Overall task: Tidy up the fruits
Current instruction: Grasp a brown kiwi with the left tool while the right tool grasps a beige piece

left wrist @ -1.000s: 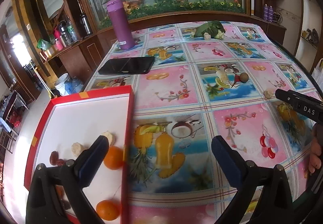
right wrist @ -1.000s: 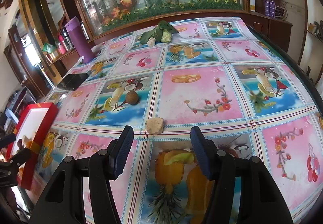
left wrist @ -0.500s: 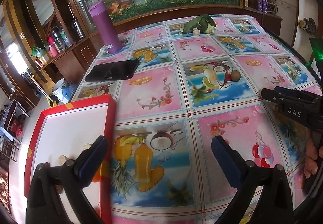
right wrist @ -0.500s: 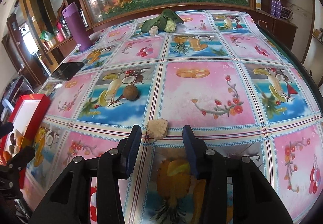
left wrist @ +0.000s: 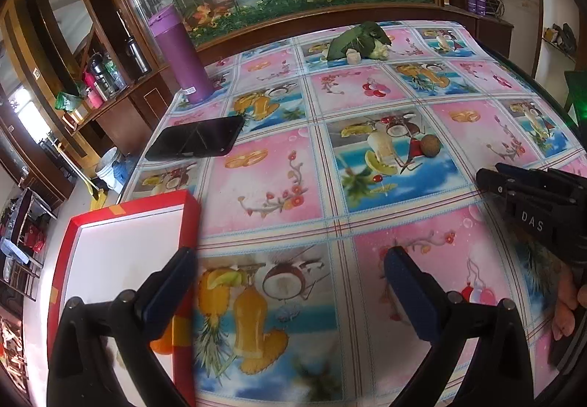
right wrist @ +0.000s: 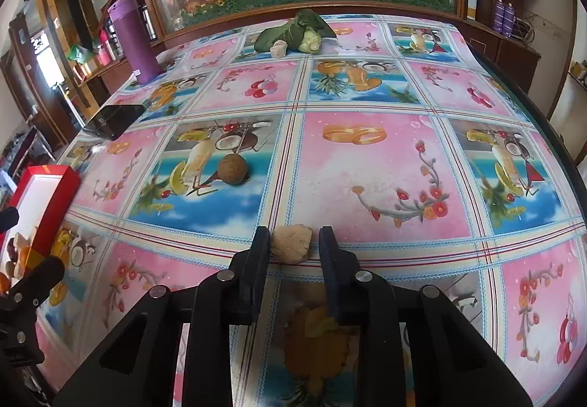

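A pale, knobbly lump of fruit (right wrist: 291, 248) lies on the bench (right wrist: 367, 164) in the lower middle of the right wrist view, between the jaws of the right gripper (right wrist: 292, 245). Those jaws have just been closing; the left pad touches the lump, while a sliver of cloth seems to show at the right pad, so a full pinch cannot be told. Up and to the left, a round brown fruit (right wrist: 232, 169) sits on a blue square of the fruit-printed cloth. At the far edge, another pale lump (right wrist: 277, 48) rests against green leaves (right wrist: 290, 29).

The red-rimmed white tray (left wrist: 121, 253) occupies the lower left of the left wrist view, with an orange (left wrist: 161, 346) partly hidden behind the left gripper (left wrist: 290, 291), whose jaws stand spread wide with nothing between them, over the tray's edge and the cloth. Beyond lie a black phone (left wrist: 196, 142) and a purple flask (left wrist: 181, 58).
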{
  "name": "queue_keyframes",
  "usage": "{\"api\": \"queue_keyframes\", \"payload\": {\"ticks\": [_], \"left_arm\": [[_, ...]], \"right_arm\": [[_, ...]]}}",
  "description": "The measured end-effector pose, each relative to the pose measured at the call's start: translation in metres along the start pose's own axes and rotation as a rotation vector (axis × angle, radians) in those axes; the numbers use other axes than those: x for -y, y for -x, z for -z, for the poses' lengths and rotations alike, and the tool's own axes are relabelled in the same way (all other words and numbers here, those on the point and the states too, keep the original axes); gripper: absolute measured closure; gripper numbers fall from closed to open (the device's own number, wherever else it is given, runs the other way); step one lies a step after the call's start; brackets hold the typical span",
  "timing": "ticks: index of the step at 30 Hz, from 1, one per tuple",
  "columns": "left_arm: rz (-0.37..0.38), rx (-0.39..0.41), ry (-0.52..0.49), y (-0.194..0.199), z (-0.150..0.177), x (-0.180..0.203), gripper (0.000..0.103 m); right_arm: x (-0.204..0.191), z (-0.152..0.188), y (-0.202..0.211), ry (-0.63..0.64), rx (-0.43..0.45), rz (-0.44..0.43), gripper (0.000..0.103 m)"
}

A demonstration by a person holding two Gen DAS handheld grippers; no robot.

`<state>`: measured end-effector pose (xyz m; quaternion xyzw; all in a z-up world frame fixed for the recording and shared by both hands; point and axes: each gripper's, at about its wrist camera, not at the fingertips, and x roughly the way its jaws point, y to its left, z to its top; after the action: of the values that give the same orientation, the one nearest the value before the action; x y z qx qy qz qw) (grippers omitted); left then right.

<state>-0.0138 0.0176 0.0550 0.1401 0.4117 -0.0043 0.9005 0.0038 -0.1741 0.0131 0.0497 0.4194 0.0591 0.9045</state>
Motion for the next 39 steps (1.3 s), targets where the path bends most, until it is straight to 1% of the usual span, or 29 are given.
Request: {"api": "queue_keyframes", "payload": {"ticks": [4,8,11,14,17,20,21,23,26,33,35,36,39], "left_arm": [[0.016,0.015,-0.030,-0.012,-0.017,0.015,0.000],[0.083,0.053,-0.038,-0.026,-0.036,0.028,0.000],[0.110,0.073,-0.062,-0.036,-0.048,0.040,0.000],[0.153,0.093,-0.096,-0.040,-0.058,0.052,0.000],[0.153,0.086,-0.142,-0.045,-0.065,0.069,0.000],[0.166,0.062,-0.152,-0.054,-0.068,0.078,0.001],[0.167,0.053,-0.148,-0.057,-0.069,0.080,0.003],[0.172,0.039,-0.142,-0.063,-0.070,0.082,0.012],[0.189,0.017,-0.131,-0.070,-0.072,0.084,0.019],[0.240,-0.008,-0.109,-0.079,-0.078,0.092,0.026],[0.250,-0.026,-0.100,-0.083,-0.078,0.094,0.037],[0.259,-0.035,-0.096,-0.086,-0.078,0.095,0.039],[0.285,-0.027,-0.073,-0.086,-0.078,0.094,0.048]], "right_arm": [[0.001,0.000,0.000,-0.004,0.000,-0.007,0.080],[0.005,-0.001,0.001,-0.018,0.001,-0.010,0.080],[0.018,-0.004,0.002,-0.076,0.010,-0.004,0.080],[0.031,-0.006,0.003,-0.140,0.016,0.002,0.080],[0.038,-0.007,0.003,-0.180,0.018,0.010,0.080],[0.042,-0.008,0.004,-0.197,0.026,0.016,0.080],[0.043,-0.008,0.004,-0.200,0.029,0.020,0.080],[0.045,-0.007,0.004,-0.209,0.027,0.023,0.080],[0.046,-0.008,0.003,-0.214,0.023,0.023,0.080],[0.046,-0.007,0.003,-0.216,0.022,0.019,0.080],[0.045,-0.007,0.003,-0.216,0.022,0.019,0.080],[0.045,-0.007,0.003,-0.216,0.022,0.019,0.080],[0.045,-0.007,0.003,-0.217,0.022,0.019,0.080]]}}
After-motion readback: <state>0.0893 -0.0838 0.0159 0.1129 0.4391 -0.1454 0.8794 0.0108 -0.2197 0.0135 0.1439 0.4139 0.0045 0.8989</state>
